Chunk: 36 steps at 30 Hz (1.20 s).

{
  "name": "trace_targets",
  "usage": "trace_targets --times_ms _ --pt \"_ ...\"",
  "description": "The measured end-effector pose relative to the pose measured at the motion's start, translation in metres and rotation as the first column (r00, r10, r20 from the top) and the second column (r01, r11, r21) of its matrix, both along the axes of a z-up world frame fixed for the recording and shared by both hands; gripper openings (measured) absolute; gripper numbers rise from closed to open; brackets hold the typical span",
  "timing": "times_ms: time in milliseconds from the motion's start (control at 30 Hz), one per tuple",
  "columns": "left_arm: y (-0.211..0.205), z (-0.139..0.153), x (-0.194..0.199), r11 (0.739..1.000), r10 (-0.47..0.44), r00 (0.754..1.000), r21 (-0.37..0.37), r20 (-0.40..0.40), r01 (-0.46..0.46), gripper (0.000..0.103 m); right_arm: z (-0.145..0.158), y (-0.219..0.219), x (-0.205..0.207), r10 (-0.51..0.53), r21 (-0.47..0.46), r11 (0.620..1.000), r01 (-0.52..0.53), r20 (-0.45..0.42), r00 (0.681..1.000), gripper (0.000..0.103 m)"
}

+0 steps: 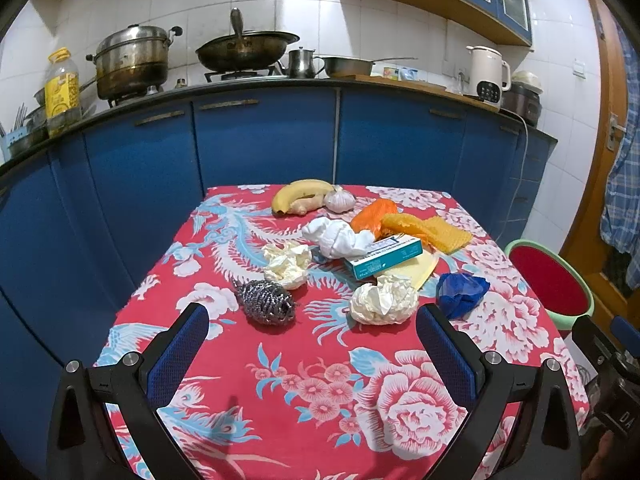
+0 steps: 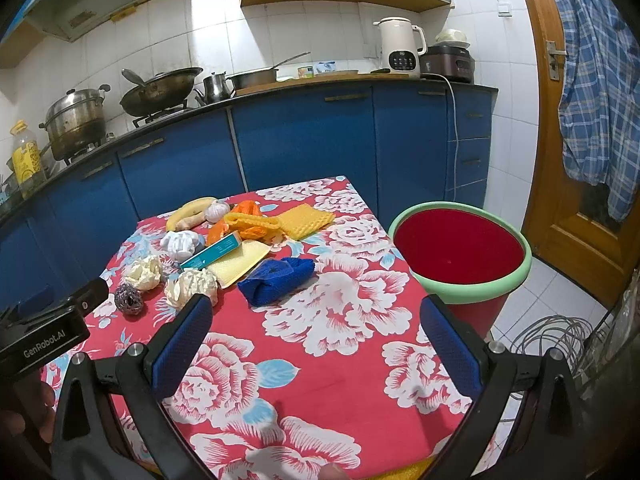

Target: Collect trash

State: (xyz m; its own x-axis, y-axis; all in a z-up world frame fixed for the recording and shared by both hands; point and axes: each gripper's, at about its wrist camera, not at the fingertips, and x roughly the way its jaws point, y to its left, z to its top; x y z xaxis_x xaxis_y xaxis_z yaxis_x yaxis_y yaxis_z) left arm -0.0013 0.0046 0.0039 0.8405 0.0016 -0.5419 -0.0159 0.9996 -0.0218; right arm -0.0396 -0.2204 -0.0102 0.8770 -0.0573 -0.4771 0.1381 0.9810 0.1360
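Two crumpled cream paper balls (image 1: 383,299) (image 1: 287,264) lie mid-tabletop (image 1: 280,380) on the red floral cloth, beside a steel scourer (image 1: 266,300), a crumpled white tissue (image 1: 336,237), a teal box (image 1: 383,257) and a blue cloth wad (image 2: 276,280). A red bin (image 2: 460,256) with a green rim stands just off the tabletop's right edge. The left gripper (image 1: 312,350) and right gripper (image 2: 316,344) hover with jaws apart, empty. The box partly hides a pale yellow tray (image 2: 240,265) and orange netting (image 2: 250,226).
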Motion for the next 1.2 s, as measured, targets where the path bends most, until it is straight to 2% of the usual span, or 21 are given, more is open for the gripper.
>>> trace_targets --times_ms 1200 --pt "0.0017 0.0 -0.001 1.0 0.0 1.0 -0.006 0.0 0.0 0.103 0.002 -0.0001 -0.0011 0.001 0.002 1.0 -0.001 0.004 1.0 0.102"
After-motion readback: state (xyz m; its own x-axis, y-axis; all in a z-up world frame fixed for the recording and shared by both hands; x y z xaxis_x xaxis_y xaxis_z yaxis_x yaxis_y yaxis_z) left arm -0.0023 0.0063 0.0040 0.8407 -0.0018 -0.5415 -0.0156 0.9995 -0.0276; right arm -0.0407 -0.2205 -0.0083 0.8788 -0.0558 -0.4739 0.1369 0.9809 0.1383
